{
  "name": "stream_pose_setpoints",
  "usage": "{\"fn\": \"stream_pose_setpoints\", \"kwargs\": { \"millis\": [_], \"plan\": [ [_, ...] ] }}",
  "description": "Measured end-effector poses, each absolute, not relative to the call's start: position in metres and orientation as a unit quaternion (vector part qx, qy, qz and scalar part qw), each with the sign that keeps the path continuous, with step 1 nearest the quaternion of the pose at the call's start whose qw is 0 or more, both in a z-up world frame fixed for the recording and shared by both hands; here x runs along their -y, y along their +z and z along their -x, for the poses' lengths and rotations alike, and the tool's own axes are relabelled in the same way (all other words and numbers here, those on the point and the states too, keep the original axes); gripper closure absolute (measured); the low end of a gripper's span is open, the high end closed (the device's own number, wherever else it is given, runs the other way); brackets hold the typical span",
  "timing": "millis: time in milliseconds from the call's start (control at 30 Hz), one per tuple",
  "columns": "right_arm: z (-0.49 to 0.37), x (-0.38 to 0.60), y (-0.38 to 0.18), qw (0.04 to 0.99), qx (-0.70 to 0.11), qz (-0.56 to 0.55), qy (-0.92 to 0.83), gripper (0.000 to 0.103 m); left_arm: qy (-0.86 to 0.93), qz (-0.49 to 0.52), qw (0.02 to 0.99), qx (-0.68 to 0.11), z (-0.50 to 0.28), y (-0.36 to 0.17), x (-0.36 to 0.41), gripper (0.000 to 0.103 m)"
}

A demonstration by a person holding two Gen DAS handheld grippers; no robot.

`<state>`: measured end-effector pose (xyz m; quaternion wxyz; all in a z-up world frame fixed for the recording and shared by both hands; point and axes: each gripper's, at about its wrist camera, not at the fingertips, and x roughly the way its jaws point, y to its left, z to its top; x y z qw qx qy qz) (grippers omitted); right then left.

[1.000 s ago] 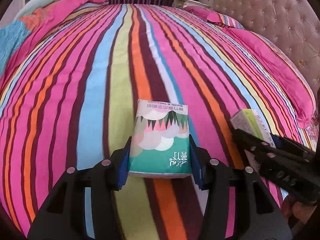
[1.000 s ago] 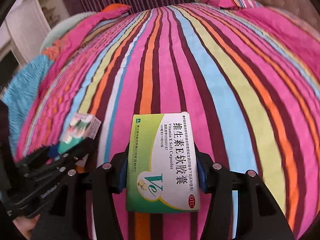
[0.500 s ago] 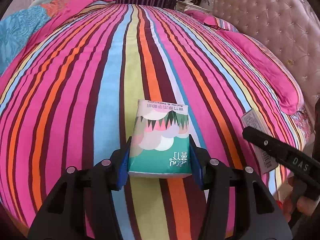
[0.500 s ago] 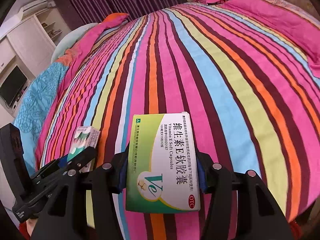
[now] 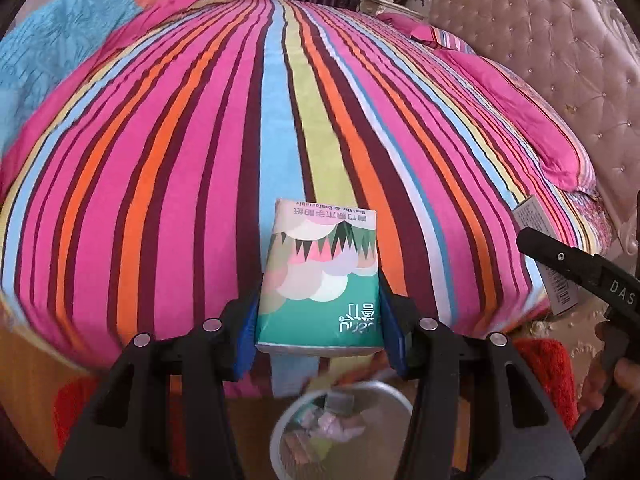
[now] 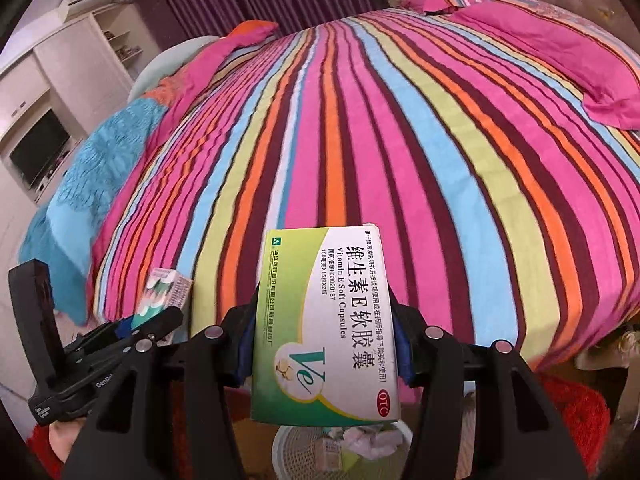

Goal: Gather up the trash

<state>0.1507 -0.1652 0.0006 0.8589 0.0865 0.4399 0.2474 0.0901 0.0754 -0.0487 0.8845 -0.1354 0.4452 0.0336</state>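
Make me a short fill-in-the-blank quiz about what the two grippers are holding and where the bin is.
1. The left gripper is shut on a ____ pack.
2. The right gripper clamps a green and white box of vitamin ____ capsules.
3. The white wastebasket sits on the floor beside the ____ bedspread.

Missing words: tissue; E; striped

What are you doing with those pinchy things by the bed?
A person is picking up trash. The left hand-held gripper is shut on a tissue pack. The right hand-held gripper is shut on a vitamin box. Both hang past the edge of the striped bed, above a white bin with trash already inside.
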Motion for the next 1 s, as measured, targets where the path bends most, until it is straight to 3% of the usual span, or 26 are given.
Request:
{"fn": "stream_pose_setpoints", "kwargs": {
  "millis": [433,1000],
  "plan": [
    [-0.092,0.164,-0.022,0.844,-0.464,-0.057,0.264,0.052,0.015,0.114,0.873,-0.474,-0.030,-0.064,-0.042,0.053],
    [-0.080,0.164,-0.088,0.766,-0.585,-0.095,0.247,0.053,-0.001,0.113,0.833,-0.542,-0.021,-0.108,-0.025,0.053]
  ]
}}
